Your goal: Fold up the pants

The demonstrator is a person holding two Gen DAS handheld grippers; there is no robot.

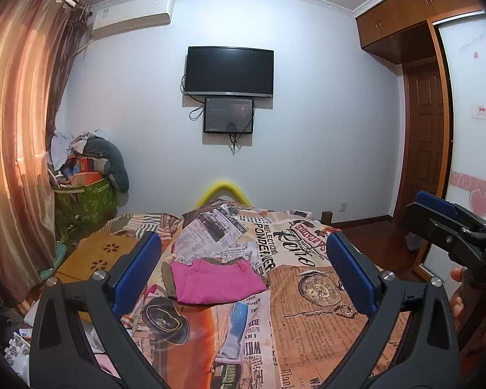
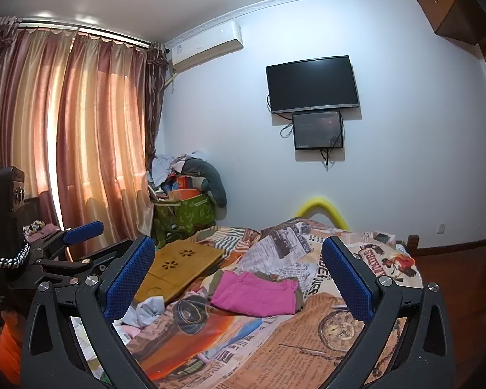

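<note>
Folded pink pants point(image 1: 215, 282) point(image 2: 254, 293) lie on the printed bedspread point(image 1: 307, 324) point(image 2: 275, 350), with an olive-brown garment showing under their edges. My left gripper point(image 1: 243, 272) hovers above the bed short of the pants, open, nothing between its blue pads point(image 1: 136, 272). My right gripper point(image 2: 238, 278) is likewise open and held above the bed, the pants seen between its fingers but farther away. Each gripper appears at the edge of the other's view: the right gripper point(image 1: 437, 223) and the left gripper point(image 2: 81, 230).
A wooden lap tray point(image 1: 94, 256) point(image 2: 181, 265) rests on the bed's left side beside loose clothes point(image 2: 145, 311). A green basket point(image 2: 184, 214) piled with clothes stands by the curtain point(image 2: 97, 146). A TV point(image 1: 229, 72) hangs on the far wall; a wardrobe point(image 1: 421, 9) is at right.
</note>
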